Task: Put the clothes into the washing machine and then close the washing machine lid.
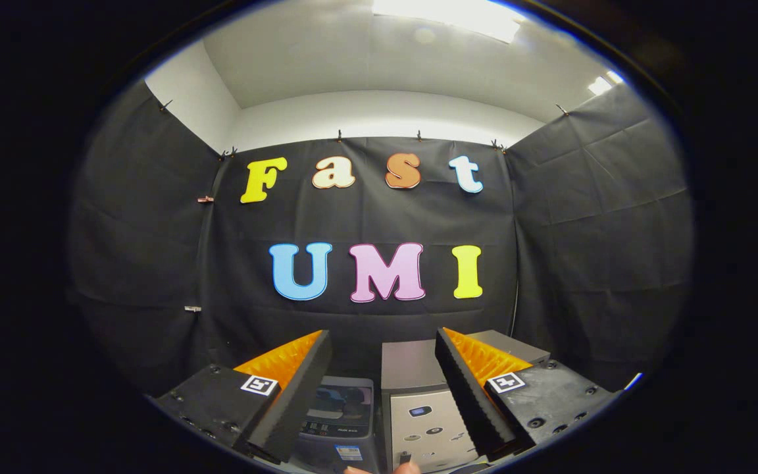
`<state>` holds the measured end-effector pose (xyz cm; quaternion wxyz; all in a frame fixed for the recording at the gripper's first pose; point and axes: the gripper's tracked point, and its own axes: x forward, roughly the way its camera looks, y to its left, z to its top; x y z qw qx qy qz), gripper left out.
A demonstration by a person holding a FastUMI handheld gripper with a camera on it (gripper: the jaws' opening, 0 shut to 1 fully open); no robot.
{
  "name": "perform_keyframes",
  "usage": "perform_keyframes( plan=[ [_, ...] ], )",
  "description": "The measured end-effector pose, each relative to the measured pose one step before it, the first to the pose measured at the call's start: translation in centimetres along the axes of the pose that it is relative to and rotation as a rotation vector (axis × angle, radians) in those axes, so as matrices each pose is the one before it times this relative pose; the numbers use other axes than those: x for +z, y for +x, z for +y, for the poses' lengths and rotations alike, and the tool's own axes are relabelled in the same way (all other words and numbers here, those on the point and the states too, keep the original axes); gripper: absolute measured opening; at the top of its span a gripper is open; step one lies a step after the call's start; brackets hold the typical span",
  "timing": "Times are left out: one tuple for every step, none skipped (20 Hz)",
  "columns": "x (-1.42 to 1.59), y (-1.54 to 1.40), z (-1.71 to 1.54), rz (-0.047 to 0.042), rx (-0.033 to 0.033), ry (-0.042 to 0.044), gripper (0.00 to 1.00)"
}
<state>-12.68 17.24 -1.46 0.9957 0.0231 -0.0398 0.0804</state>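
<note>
My gripper (382, 336) is open, its two fingers spread wide with nothing between them. It is held high and points at the booth's black back wall. Low between the fingers stands a small grey washing machine (339, 421) with a dark glossy lid (341, 400) that lies flat and a sticker on its front. It sits closer to the left finger. I see no clothes here.
A second grey appliance (422, 424) with a button panel stands right of the washing machine, partly behind the right finger, with a flat grey top (408, 365) behind the panel. A person's fingertip (407, 468) shows just below it. Black cloth walls close in on three sides.
</note>
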Motion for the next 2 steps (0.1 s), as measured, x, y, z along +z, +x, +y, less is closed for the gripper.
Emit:
perform_keyframes(
  plan=[
    [0.021,0.003,0.035,-0.00136,0.00127,0.00053,1.00],
    [-0.004,-0.021,-0.031,0.00101,-0.00129,0.00048,1.00]
  ],
)
